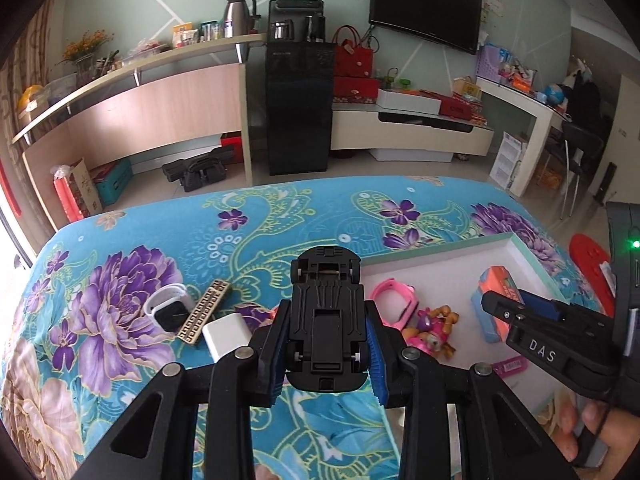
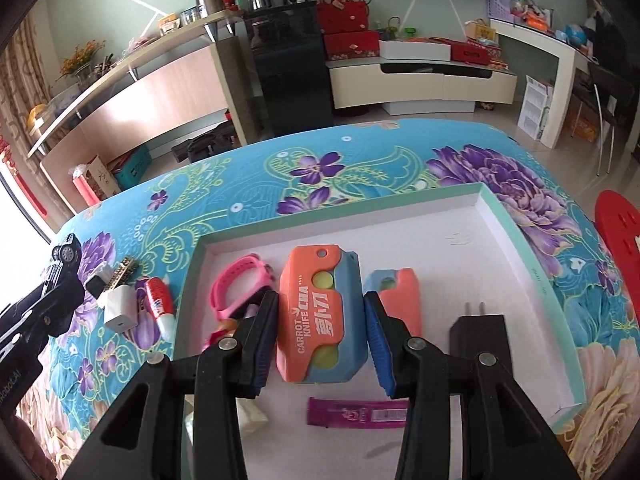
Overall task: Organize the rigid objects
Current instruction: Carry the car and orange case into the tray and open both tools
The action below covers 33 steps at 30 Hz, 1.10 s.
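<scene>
**Two grippers, two toys held over the flowered cloth**

The left gripper [image 1: 326, 344] clamps a black toy car [image 1: 326, 316], underside toward the camera, at lower centre of the left wrist view. Only this view shows the small dog figure [image 1: 434, 334] in the white tray [image 1: 516, 248] and a white watch [image 1: 168, 308] at left on the cloth.

The right gripper [image 2: 320, 336] grips an orange-and-blue carrot knife toy [image 2: 320, 320] over the tray. Only this view shows a second carrot knife [image 2: 400, 300], a black plug [image 2: 478, 336], a purple wrapper [image 2: 356, 412] and a glue tube [image 2: 160, 304]. Both show the pink watch band [image 2: 236, 284] and white charger [image 2: 120, 308].
</scene>
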Each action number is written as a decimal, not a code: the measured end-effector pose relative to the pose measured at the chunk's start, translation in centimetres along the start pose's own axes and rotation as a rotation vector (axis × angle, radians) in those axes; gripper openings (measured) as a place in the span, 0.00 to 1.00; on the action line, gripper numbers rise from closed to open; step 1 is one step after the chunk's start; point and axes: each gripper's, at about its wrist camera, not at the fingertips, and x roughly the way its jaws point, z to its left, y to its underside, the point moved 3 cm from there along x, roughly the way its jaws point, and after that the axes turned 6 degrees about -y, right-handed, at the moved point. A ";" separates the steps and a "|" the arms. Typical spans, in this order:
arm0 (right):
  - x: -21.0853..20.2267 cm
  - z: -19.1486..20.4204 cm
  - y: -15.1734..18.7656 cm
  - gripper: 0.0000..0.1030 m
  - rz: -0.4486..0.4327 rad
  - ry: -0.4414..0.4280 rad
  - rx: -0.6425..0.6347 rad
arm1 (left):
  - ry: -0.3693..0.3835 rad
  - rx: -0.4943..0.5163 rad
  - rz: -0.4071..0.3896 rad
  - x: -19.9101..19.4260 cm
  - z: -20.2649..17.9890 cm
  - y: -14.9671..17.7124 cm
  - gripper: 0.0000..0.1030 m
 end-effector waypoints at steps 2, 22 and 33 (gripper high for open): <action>-0.4 -1.7 0.0 0.42 -0.005 0.022 0.035 | 0.030 0.032 0.010 0.2 -1.7 0.1 0.35; -0.6 -5.4 0.9 0.43 0.042 0.030 0.113 | 0.129 0.213 0.118 2.8 -10.9 3.3 0.35; 0.4 -5.2 1.4 0.43 0.090 0.020 0.114 | 0.123 0.232 0.150 3.8 -11.4 4.0 0.35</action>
